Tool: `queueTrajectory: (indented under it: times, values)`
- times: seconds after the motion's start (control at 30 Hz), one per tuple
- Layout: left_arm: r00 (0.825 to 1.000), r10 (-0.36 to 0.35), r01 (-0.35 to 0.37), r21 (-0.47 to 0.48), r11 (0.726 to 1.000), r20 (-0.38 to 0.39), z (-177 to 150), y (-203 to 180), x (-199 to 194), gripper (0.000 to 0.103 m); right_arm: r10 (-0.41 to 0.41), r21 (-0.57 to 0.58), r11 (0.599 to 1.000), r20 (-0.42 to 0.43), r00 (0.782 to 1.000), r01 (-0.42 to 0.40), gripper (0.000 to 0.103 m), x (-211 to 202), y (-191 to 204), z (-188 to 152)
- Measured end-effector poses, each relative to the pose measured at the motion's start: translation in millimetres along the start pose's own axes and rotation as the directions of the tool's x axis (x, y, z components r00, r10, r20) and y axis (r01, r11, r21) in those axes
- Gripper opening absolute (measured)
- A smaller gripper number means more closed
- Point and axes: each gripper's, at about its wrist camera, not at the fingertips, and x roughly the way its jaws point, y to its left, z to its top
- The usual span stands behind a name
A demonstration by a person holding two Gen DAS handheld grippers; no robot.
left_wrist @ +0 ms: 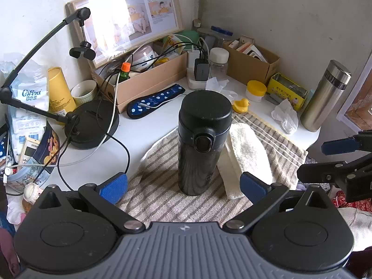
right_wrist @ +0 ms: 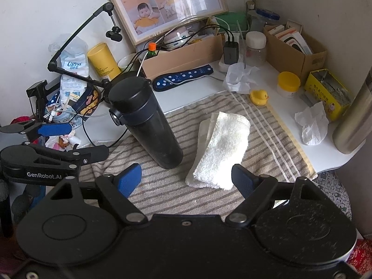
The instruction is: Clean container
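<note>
A black flask [left_wrist: 202, 139] with its lid shut stands upright on a striped towel [left_wrist: 158, 186]; it also shows in the right wrist view [right_wrist: 148, 121]. A folded white cloth [left_wrist: 246, 153] lies just right of it, also seen from the right wrist [right_wrist: 223, 148]. My left gripper [left_wrist: 183, 187] is open and empty, its blue pads either side of the flask's base, a little short of it. My right gripper [right_wrist: 186, 179] is open and empty, just in front of the white cloth. Each gripper shows at the edge of the other's view.
A silver flask [left_wrist: 325, 97] stands at the right table edge. A yellow duck [right_wrist: 258, 96], a yellow-lidded jar [right_wrist: 288, 84], a yellow tin [right_wrist: 327, 93] and crumpled tissue [right_wrist: 311, 123] lie behind the towel. Cardboard boxes [left_wrist: 151, 79], a lamp base [left_wrist: 91, 125] and cables crowd the back left.
</note>
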Motion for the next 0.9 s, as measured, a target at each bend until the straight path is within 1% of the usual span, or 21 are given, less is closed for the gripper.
queueTrajectory:
  times: [0.57,0.63,0.83,0.9]
  values:
    - [1.000,0.004,-0.004,-0.001,1.000,-0.012,5.3,1.2,-7.6,0.103,0.005,-0.002,1.000,-0.011,1.000,-0.005,0.084,1.0,1.3,0.4]
    - [1.000,0.004,-0.004,-0.001,1.000,-0.013,3.9,0.0,-0.5,0.103,0.000,-0.001,1.000,-0.010,1.000,0.000,0.084,1.6,3.5,0.8]
    - [1.000,0.007,-0.007,-0.002,1.000,-0.017,4.7,-2.4,-3.2,0.103,0.002,0.000,1.000,-0.014,1.000,-0.002,0.084,2.3,2.9,1.5]
    - [1.000,0.001,-0.001,0.002,1.000,-0.015,2.9,2.6,-0.5,0.103,0.003,0.003,1.000,-0.015,1.000,-0.003,0.084,3.3,1.4,1.7]
